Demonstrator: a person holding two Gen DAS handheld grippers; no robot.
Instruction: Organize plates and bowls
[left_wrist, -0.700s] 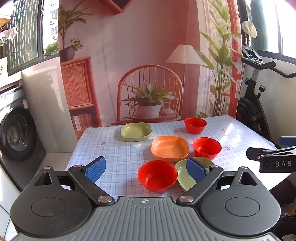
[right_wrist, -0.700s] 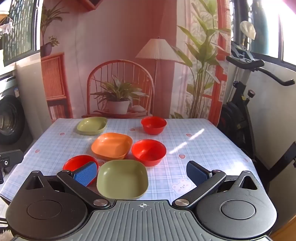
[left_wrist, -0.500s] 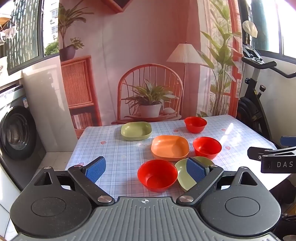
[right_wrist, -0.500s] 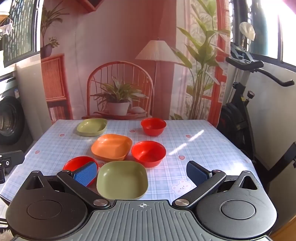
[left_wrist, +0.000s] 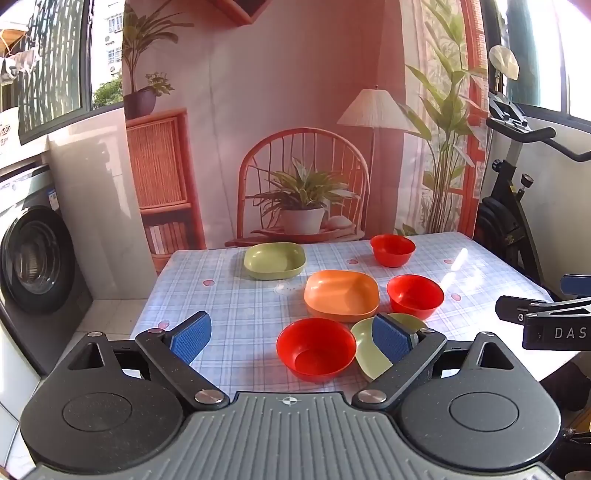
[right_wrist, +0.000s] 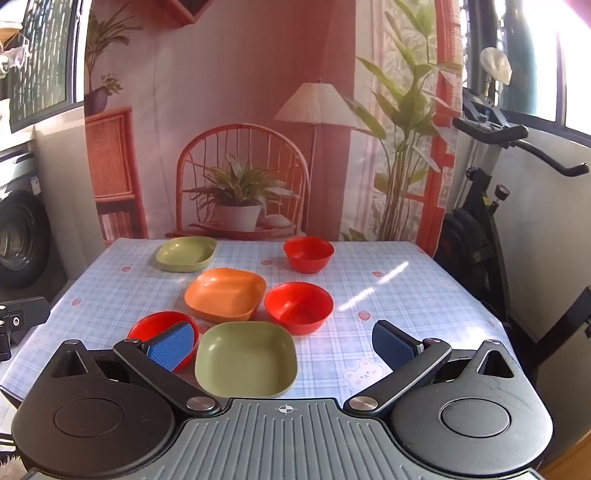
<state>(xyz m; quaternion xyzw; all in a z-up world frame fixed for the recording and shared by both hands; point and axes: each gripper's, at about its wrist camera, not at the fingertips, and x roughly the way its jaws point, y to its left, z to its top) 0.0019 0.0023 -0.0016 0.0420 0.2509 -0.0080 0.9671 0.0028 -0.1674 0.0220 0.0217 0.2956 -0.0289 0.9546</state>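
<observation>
A: In the left wrist view, the left hand-held gripper (left_wrist: 291, 338) hovers spread and empty over the near edge of the worktop (left_wrist: 236, 295). The near red bowl (left_wrist: 316, 349) lies just beside the near green plate (left_wrist: 369, 354), so a careless pinch could knock the plate.

B: In the right wrist view, the right hand-held gripper (right_wrist: 282, 345) is spread too, empty above that green plate (right_wrist: 245, 356). The orange plate (right_wrist: 225, 293) and middle red bowl (right_wrist: 298, 306) crowd close; lifting askew might nudge them.

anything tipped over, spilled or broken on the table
Nothing stands out. The three red bowls, orange plate and two green plates all sit upright and separate on the table, unstacked.
</observation>
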